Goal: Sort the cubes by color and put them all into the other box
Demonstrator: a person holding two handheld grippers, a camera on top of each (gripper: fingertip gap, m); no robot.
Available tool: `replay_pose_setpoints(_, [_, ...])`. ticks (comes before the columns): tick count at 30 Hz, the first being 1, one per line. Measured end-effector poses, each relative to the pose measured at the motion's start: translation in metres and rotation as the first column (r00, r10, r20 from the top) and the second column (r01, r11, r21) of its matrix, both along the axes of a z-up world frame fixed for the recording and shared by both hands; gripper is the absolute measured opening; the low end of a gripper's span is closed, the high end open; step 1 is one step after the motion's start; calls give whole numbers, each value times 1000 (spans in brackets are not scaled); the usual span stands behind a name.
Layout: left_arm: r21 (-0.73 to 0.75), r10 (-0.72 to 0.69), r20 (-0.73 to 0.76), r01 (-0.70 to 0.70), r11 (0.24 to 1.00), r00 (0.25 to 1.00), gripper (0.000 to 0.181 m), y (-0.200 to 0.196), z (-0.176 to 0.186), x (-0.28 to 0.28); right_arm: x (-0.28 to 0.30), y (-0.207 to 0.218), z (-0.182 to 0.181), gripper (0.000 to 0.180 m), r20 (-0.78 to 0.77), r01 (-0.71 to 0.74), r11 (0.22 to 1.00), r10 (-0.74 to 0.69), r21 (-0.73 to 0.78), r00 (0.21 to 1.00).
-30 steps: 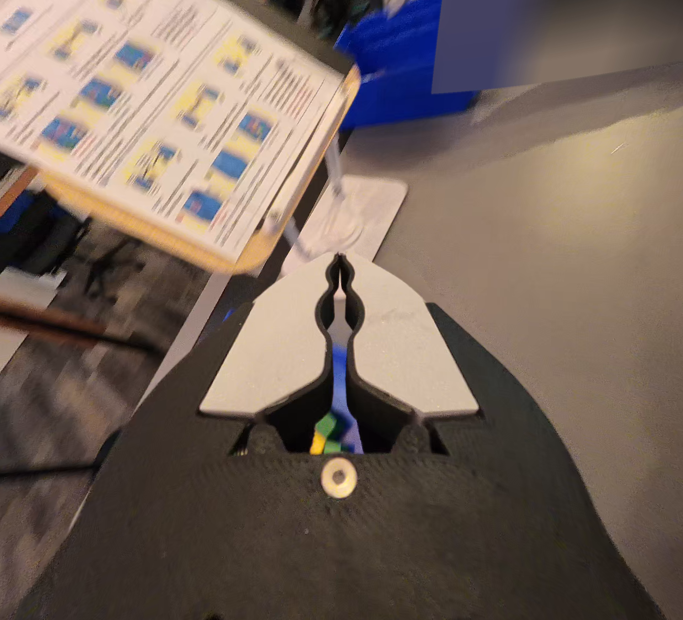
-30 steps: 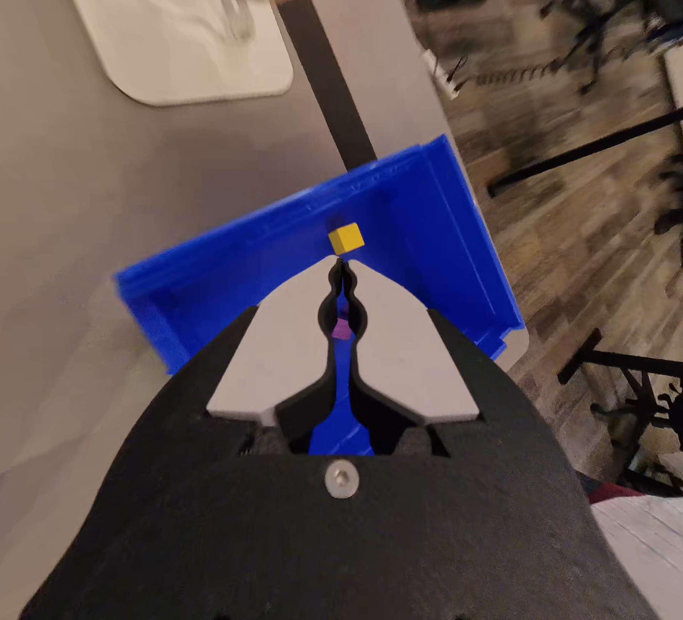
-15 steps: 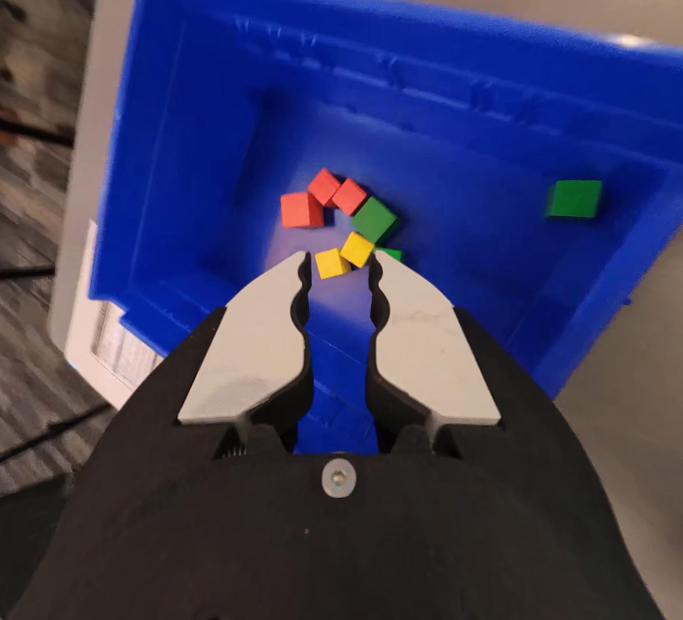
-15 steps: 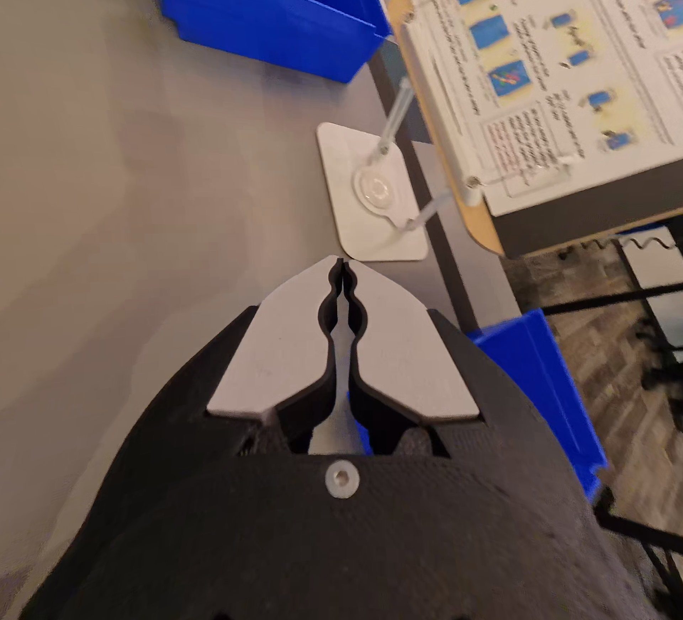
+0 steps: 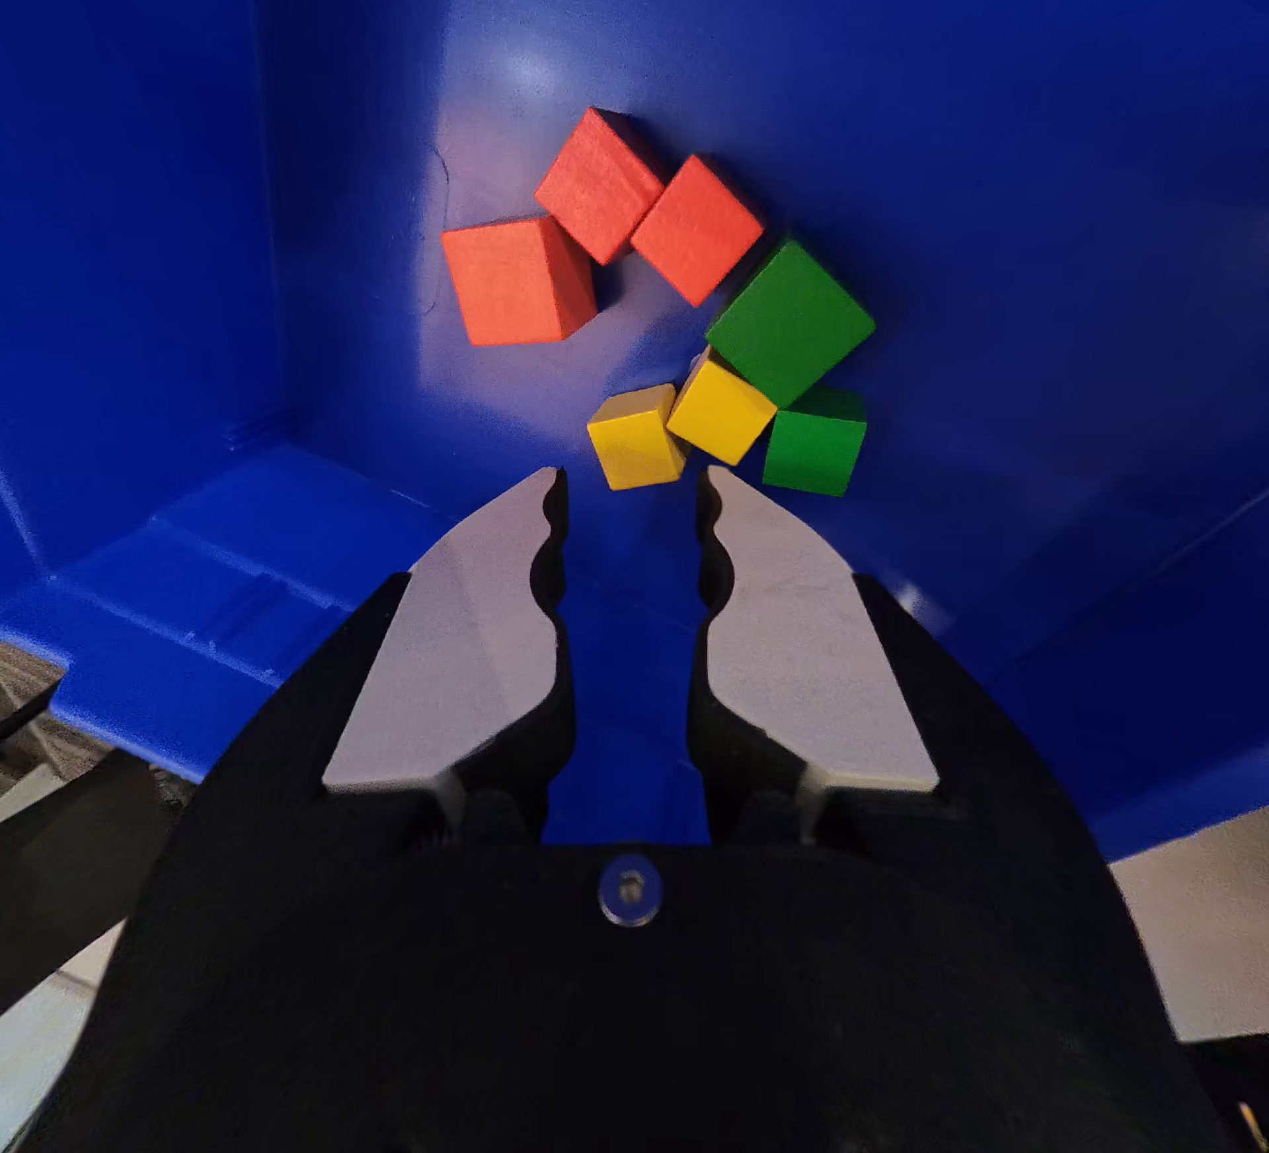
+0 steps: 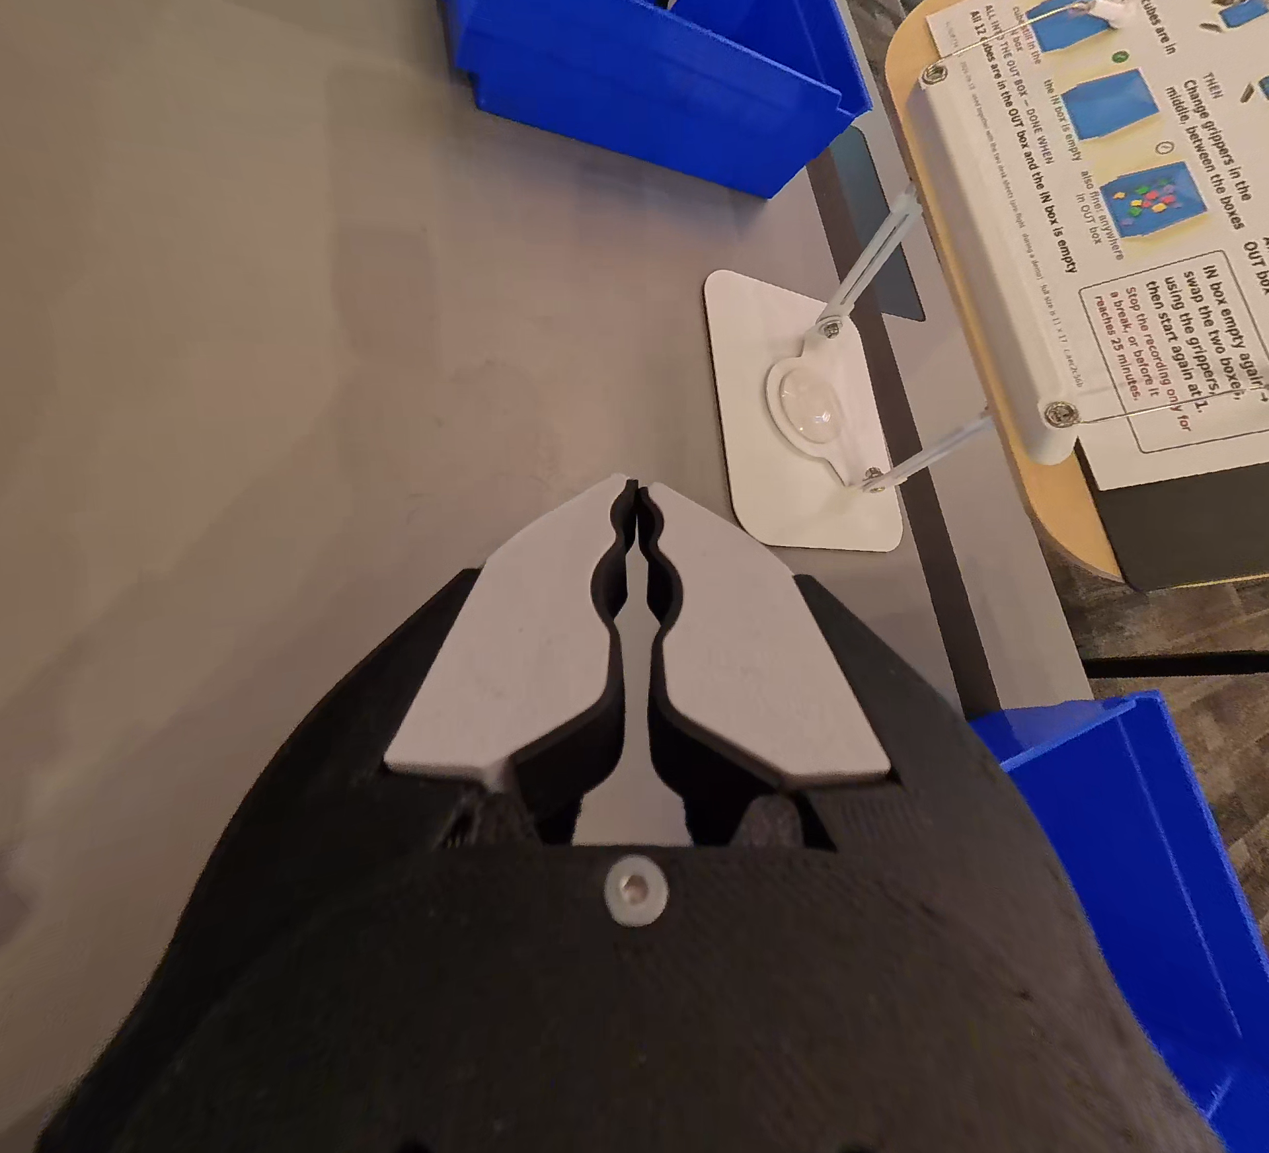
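Inside the blue box (image 5: 961, 90), the left gripper (image 5: 630, 476) hangs parted beneath a yellow cube (image 5: 635, 437) at 12 o'clock, likely needing a short advance and squeeze, while the right gripper (image 6: 636, 488) rests closed.

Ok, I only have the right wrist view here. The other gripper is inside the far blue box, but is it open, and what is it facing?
Observer: The left gripper is open and empty, with its tips just short of a yellow cube.
Operator: Which colours are in there?
Observer: Three red cubes, two green cubes and two yellow, clustered on the box floor.
Operator: Is that nearest yellow one standing free?
Observer: No, it touches the second yellow cube, which sits against a green one.
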State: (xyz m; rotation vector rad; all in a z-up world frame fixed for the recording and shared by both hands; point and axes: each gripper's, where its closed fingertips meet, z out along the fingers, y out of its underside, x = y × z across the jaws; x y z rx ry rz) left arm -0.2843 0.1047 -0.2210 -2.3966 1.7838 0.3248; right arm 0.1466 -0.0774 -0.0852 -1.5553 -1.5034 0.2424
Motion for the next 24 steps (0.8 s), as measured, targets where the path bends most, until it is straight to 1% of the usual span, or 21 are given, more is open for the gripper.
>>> replay_pose_setpoints(1, [-9,-13,-7,13,1000,1000,36,0,-1,1,1,-1,-1,0,3,-1,1000,1,0,1000])
replay_pose_setpoints(3, [-22,-11,24,11,1000,1000,35,2,-2,8,1,-1,-1,0,-2,-1,1000,1,1,1000])
replay_pose_setpoints(5, [-54,-17,5,17,998,1000,34,2,-6,6,1,-2,-1,0,0,-4,1000,4,1,1000])
replay_pose_setpoints(7, [-86,-1,9,2,996,1000,28,1,-10,7,1,-2,-1,0,2,-7,1000,7,5,1000])
replay_pose_setpoints(9, [-106,7,-21,-9,994,1000,24,1,-14,4,1,-2,0,0,1,-7,1000,7,11,1000])
replay_pose_setpoints(13, [-97,12,-23,-14,995,1000,22,4,-11,1,0,-3,2,0,-5,-12,1000,12,19,1000])
replay_pose_setpoints(14, [-75,16,-19,-17,997,1000,22,5,-6,-1,-2,-4,3,0,-9,-23,999,23,28,1000])
replay_pose_setpoints(15, [-41,30,5,-30,999,1000,22,7,3,-2,-5,-5,5,0,-16,-33,998,33,47,999])
replay_pose_setpoints(16, [-27,52,67,-50,998,996,22,5,14,0,-8,-5,9,0,-25,-37,996,39,77,999])
replay_pose_setpoints(17, [10,63,144,-65,998,988,22,4,30,4,-13,-4,15,0,-33,-40,992,44,118,998])
replay_pose_setpoints(18, [39,73,254,-86,996,964,22,0,48,13,-20,-6,21,0,-39,-63,985,70,160,997])
replay_pose_setpoints(19, [35,67,396,-88,996,916,22,-10,69,29,-29,-8,26,5,-48,-88,976,100,202,994])
replay_pose_setpoints(20, [38,45,533,-77,996,845,22,-21,92,48,-39,-7,33,18,-57,-94,962,112,255,992])
replay_pose_setpoints(21, [49,13,660,-60,997,751,22,-33,117,68,-51,-7,38,29,-54,-114,942,137,315,989])
replay_pose_setpoints(22, [41,-22,766,-15,999,642,22,-51,140,91,-64,-8,41,33,-39,-144,919,170,367,985])
replay_pose_setpoints(23, [54,-68,848,41,998,526,22,-70,162,113,-77,-9,44,36,-28,-169,893,199,417,980])
replay_pose_setpoints(24, [59,-84,909,72,996,408,22,-86,181,134,-91,-9,47,40,-19,-194,867,228,460,974])
